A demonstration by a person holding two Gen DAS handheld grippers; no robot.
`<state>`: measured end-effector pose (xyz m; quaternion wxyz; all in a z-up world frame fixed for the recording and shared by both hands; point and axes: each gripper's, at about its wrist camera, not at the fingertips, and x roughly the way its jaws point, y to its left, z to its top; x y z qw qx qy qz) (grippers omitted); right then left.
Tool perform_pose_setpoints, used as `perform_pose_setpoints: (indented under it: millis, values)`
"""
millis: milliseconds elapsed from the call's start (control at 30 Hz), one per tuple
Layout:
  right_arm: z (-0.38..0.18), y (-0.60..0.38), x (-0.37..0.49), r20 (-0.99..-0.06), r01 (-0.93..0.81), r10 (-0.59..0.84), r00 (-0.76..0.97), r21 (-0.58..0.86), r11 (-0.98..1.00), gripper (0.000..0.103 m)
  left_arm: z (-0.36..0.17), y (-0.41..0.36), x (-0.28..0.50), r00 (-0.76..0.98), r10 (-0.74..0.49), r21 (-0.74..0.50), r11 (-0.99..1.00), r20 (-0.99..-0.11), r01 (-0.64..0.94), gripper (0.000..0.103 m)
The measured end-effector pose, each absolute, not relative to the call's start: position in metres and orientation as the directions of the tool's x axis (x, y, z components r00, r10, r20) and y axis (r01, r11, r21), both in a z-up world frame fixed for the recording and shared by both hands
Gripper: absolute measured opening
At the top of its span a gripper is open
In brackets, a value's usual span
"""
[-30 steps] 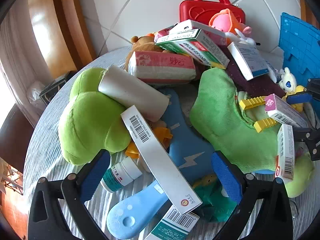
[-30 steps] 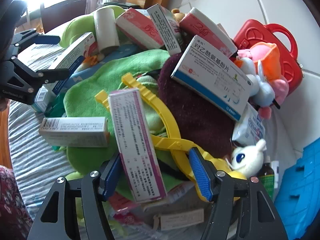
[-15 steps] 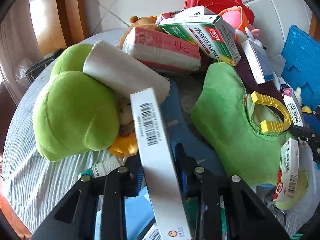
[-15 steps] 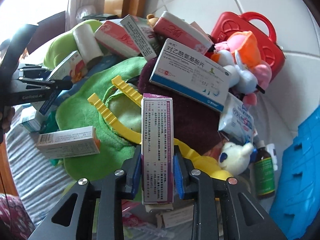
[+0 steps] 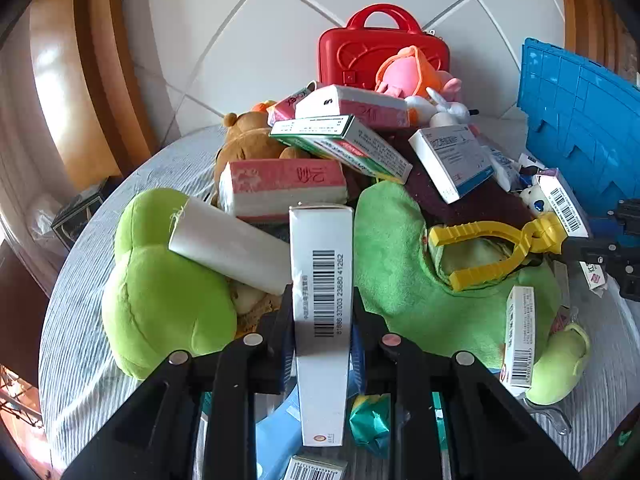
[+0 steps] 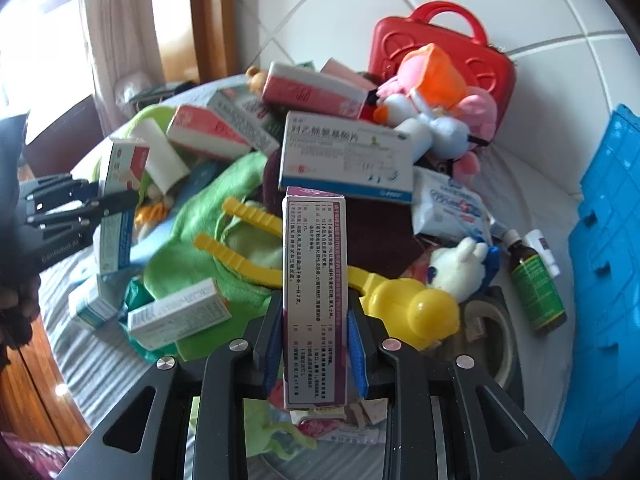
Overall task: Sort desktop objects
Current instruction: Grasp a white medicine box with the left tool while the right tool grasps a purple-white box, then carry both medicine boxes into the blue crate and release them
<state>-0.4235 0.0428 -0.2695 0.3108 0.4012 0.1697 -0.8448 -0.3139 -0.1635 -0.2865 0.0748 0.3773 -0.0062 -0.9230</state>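
Both boxes lifted since earlier | left gripper point(image 5: 322, 320) clamps white box point(image 5: 321, 280) | right gripper point(image 6: 314, 340) clamps purple box point(image 6: 314, 280) | yellow tongs point(image 5: 492, 252) spread wide, gripping nothing

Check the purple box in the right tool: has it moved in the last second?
Yes. The purple box was lying flat on the green cloth; now it is lifted clear, clamped in the right tool.
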Motion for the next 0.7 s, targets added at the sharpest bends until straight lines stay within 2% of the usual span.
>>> perform_pose_setpoints:
  millis: [300, 700]
  values:
    - [-0.226, 0.053, -0.408, -0.727, 0.582, -0.400, -0.559, 0.001, -0.813, 0.028, -0.251, -0.150, -0.314, -0.752, -0.104, 0.113, -0.993, -0.651, 0.039, 0.023]
    - [-0.170, 0.078, -0.374, -0.643, 0.451, -0.353, -0.680, 0.014, -0.892, 0.028, -0.185, -0.108, -0.313, -0.830, 0.045, 0.154, -0.976, -0.556, -0.156, 0.023]
